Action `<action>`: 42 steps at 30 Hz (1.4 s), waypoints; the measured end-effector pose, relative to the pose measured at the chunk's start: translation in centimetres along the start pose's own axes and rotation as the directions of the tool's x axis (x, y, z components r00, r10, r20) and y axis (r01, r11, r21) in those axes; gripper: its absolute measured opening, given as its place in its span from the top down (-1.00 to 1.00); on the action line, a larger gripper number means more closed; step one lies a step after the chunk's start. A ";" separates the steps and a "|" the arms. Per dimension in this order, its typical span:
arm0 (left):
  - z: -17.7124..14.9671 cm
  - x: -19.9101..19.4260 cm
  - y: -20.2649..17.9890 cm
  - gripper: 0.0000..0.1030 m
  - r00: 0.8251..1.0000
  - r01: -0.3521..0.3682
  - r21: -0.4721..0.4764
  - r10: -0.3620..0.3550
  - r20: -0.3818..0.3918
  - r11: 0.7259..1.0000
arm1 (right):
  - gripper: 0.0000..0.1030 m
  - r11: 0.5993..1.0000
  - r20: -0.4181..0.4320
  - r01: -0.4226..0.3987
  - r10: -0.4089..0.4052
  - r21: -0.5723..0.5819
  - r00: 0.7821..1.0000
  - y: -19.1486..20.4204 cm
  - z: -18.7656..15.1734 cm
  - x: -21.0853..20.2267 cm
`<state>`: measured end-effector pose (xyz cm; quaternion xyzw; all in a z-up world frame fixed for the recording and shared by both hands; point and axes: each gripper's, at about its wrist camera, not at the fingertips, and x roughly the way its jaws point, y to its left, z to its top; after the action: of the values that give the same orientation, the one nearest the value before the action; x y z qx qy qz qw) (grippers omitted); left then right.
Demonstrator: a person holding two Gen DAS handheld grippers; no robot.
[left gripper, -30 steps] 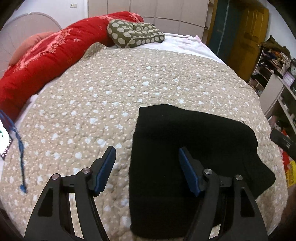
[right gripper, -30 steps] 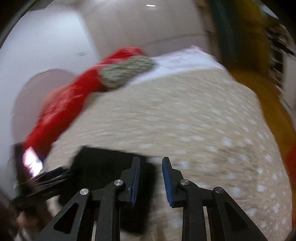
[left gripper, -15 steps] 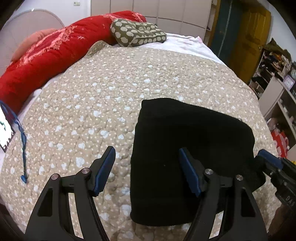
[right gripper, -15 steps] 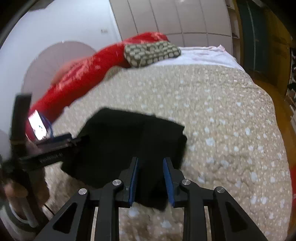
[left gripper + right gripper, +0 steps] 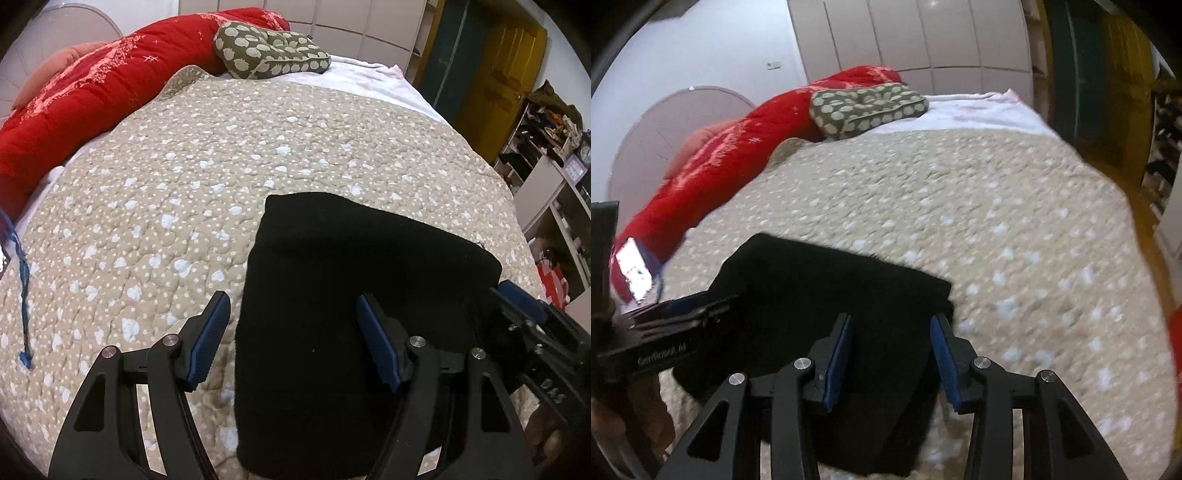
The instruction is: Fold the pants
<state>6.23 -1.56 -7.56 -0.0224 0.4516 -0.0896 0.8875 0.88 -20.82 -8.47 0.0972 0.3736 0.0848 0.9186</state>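
Quilted bed [image 5: 258,155], yellow door [image 5: 506,70]

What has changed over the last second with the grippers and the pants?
The right hand-held gripper came in over the right edge of the pants, and its jaws are opening, the cloth below them. The left hand-held gripper stayed wide open over the left edge; the pants stayed folded on the quilt.

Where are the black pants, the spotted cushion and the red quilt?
black pants [image 5: 351,280], left wrist view, middle of the folded cloth
spotted cushion [image 5: 269,50], left wrist view, centre of its top
red quilt [image 5: 738,162], right wrist view, middle of its length
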 end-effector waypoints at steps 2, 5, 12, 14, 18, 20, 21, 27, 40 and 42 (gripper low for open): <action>0.0 0.0 0.0 -0.38 1.000 0.001 0.001 -0.001 -0.001 1.000 | 0.20 0.999 0.010 -0.037 0.036 0.012 0.999 -0.1 0.4 -0.9; 0.0 0.0 0.0 -0.38 1.000 0.000 -0.004 0.000 0.000 1.000 | 0.20 0.995 0.036 -0.094 0.096 -0.033 0.995 0.8 0.0 -3.1; -0.4 0.1 0.3 -0.54 1.000 0.003 -0.022 -0.003 0.006 1.000 | 0.19 0.990 -0.045 -0.134 0.131 -0.052 0.990 0.8 -3.7 -1.5; -0.5 -0.1 0.3 -0.54 1.000 0.001 -0.023 -0.001 0.004 1.000 | 0.20 0.988 -0.038 -0.149 0.148 -0.035 0.988 0.5 -3.6 -1.8; -0.5 -1.0 0.9 -0.54 1.000 0.012 -0.036 -0.011 0.006 0.999 | 0.17 0.985 -0.011 -0.171 0.171 0.037 0.985 -0.6 -2.6 -2.6; -0.5 -1.5 1.6 -0.54 0.999 0.049 -0.052 -0.048 0.014 0.997 | 0.02 0.974 0.020 -0.190 0.189 0.119 0.982 -1.9 -2.4 -2.6; -0.5 -1.7 2.1 -0.54 0.997 0.071 -0.066 -0.070 0.020 0.995 | -0.02 0.969 0.025 -0.196 0.194 0.152 0.981 -2.4 -2.4 -2.5; -0.4 -0.7 4.3 -0.54 0.987 0.152 -0.134 -0.157 -0.027 0.979 | -0.13 0.941 -0.003 -0.230 0.238 0.246 0.971 -4.2 -2.4 0.4; -0.1 1.4 1.1 -0.34 0.969 0.242 -0.077 -0.244 -0.024 0.967 | 0.21 0.925 0.038 -0.298 0.298 0.237 0.954 -3.8 -1.7 2.8; 0.8 0.7 0.7 -0.12 0.971 0.239 -0.046 -0.240 -0.015 0.970 | 0.28 0.929 0.060 -0.306 0.301 0.207 0.952 -3.5 -0.6 2.1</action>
<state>7.35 -1.04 -7.70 -0.0952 0.4565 -0.1862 0.8648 2.23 -23.61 -11.16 0.2529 0.3487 0.1838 0.8836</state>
